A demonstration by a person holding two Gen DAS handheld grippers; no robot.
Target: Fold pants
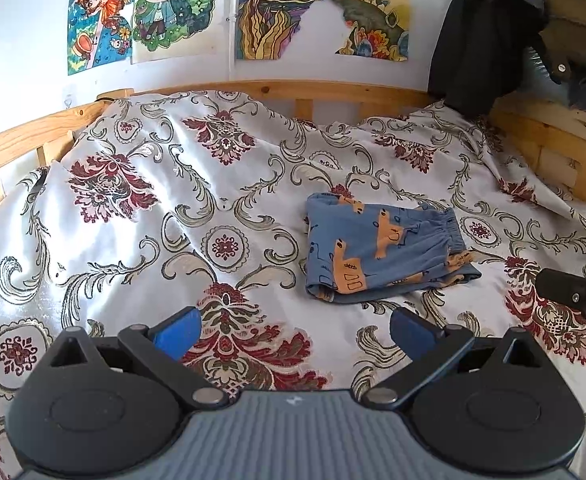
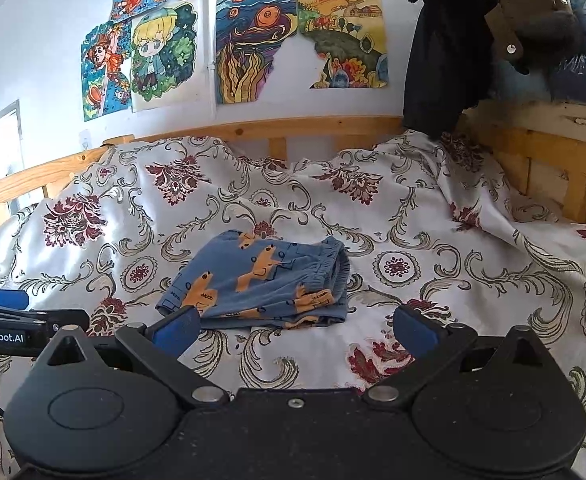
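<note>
On the left, the left gripper (image 1: 295, 330) hangs over the floral bedspread (image 1: 141, 216) with its 2 blue-padded fingers spread wide and nothing between them. Further right in that view, the blue pants (image 1: 381, 248) with orange vehicle prints lie on the bedspread as a compact folded bundle, elastic waistband toward the right, lower layers peeping out along the near edge. At the far right, the right gripper (image 2: 293, 326) is likewise spread and empty, poised just short of the bundle's near edge; in its own view the pants (image 2: 261, 280) sit just ahead, slightly left of centre.

The folding looks essentially done, so what remains is probably tidying. To do it well, I would press the top layer flat rather than pinch it, square the protruding near hem under the stack, and keep both tools low and slow so the layers do not slide on the slippery cover.
</note>
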